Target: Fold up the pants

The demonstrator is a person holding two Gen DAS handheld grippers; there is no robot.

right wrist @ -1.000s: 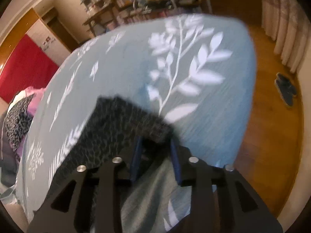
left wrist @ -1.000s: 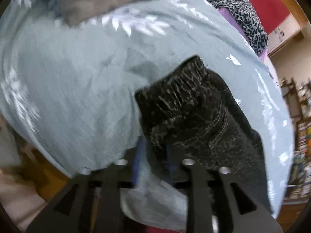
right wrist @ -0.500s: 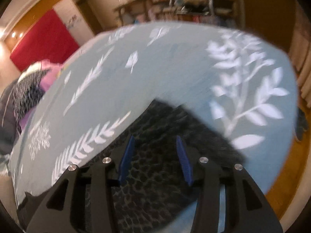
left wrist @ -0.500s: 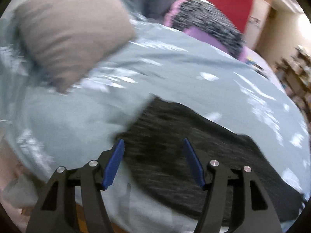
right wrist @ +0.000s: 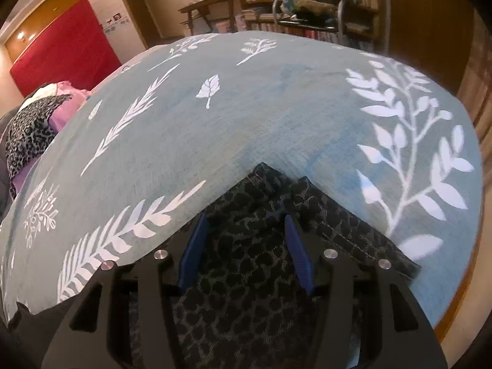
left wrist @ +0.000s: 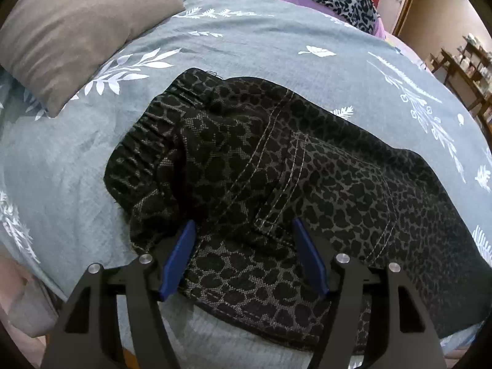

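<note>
Lying flat: black leopard-print pants [left wrist: 307, 166] spread on the bed [left wrist: 246, 49], which has a teal leaf-print cover; waistband twd the grey pillow [left wrist: 70, 24], leg hems [right wrist: 276, 190] at the far end in the right wrist view.
Left gripper [left wrist: 243, 252]: jaws wide, holding nothing — hanging over the hip/pocket area, near edge of the fabric below.
Right gripper [right wrist: 246, 246]: jaws wide too, empty, just over the leg ends; can't tell if the blue pads touch cloth.
Fold state: pants look already doubled leg-on-leg, judging by two hem corners stacked at the tip — the lengthwise fold seems done, crosswise fold prob. next.
Doing it well: bite both layers at once at each end, close to the edge, not just the top ply; carry hems twd waistband low and level so the stack doesn't slide.
Watch: elastic waist is bunched and lumpy, smooth it first; thick denim-like weave should hold a crease ok.
Edge risk: near side sits by the bed's edge, so pull inward, not off.
</note>
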